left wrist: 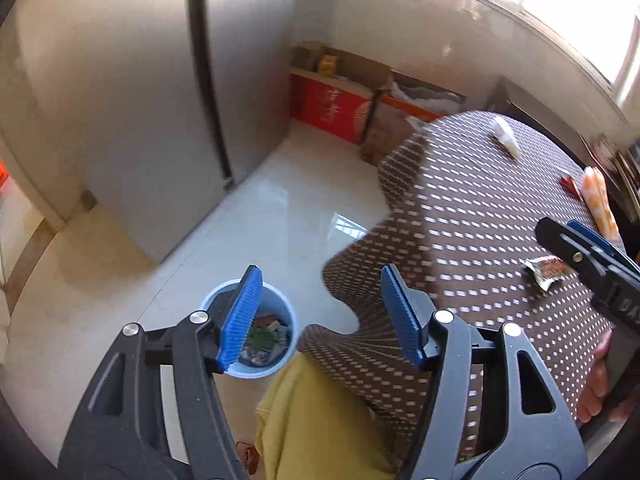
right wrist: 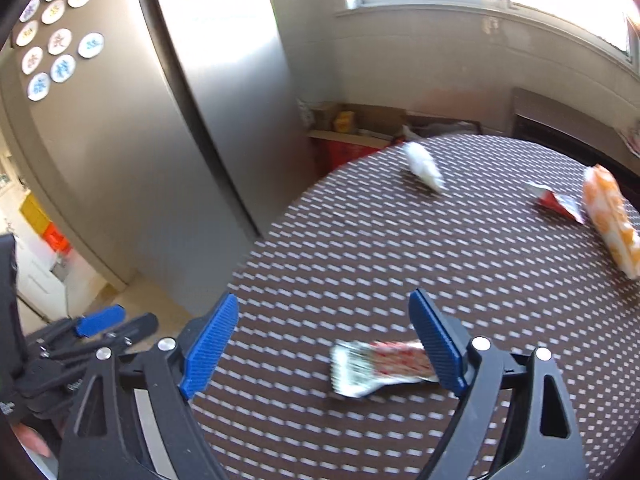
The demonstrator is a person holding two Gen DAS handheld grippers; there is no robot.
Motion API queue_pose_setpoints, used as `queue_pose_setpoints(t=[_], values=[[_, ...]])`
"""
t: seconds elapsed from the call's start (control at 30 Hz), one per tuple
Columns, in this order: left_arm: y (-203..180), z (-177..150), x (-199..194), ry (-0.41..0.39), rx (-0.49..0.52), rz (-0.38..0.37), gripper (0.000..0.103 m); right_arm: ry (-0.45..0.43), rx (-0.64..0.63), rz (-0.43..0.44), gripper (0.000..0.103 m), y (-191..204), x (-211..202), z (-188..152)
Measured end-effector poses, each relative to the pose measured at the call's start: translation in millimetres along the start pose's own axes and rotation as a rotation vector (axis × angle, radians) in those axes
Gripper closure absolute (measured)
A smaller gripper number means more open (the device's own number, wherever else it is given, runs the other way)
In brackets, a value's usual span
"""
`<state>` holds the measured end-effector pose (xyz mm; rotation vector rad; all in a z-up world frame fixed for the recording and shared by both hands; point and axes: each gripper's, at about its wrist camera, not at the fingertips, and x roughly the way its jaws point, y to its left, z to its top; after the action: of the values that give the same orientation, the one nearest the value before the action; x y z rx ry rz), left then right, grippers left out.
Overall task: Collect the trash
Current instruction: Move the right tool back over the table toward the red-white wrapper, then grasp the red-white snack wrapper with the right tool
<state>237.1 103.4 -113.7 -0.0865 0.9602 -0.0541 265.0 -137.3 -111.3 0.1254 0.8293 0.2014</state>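
**Right gripper lining up on a wrapper**

The wrapper (right wrist: 380, 366) is lying on the table (right wrist: 400, 248), between the wide-open, empty jaws of the right gripper (right wrist: 324, 344), probably for pickup. The left gripper (left wrist: 320, 316), also open and empty, is hanging over the bin (left wrist: 286, 312) on the floor (left wrist: 280, 208) near the fridge (left wrist: 140, 80).

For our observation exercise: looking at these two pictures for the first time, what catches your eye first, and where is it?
The brown dotted tablecloth fills the scene, scattered with litter: a crumpled foil wrapper lies between the open right tongs, and an orange packet lies at the far right. Down on the pale floor, a blue bin of rubbish sits beyond the open left tongs.
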Motion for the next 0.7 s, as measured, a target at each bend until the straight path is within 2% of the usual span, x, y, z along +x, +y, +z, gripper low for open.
queue_pose_setpoints(t=[0.17, 0.27, 0.43, 0.5, 0.63, 0.7], values=[[-23.2, -6.1, 6.9, 0.026, 0.040, -0.032, 0.041, 0.036, -0.056, -0.054, 0.018, -17.0, 1.5, -15.8], [-30.5, -9.0, 9.5, 0.037, 0.050, -0.035, 0.039, 0.062, -0.113, -0.123, 0.018, -14.4, 6.7, -25.3], [-33.3, -11.3, 10.7, 0.049, 0.056, -0.034, 0.038, 0.098, -0.126, -0.137, 0.018, -11.7, 15.9, -32.3], [-32.0, -11.7, 10.8, 0.050, 0.056, -0.034, 0.038, 0.098, -0.113, -0.117, 0.033, -11.9, 17.4, -30.8], [-30.2, -11.4, 10.2, 0.051, 0.055, -0.032, 0.038, 0.086, -0.099, -0.113, 0.041, -16.4, 13.8, -29.3], [-30.8, -10.0, 10.3, 0.051, 0.057, -0.030, 0.038, 0.085, -0.089, -0.104, 0.041, -19.0, 11.5, -29.2]])
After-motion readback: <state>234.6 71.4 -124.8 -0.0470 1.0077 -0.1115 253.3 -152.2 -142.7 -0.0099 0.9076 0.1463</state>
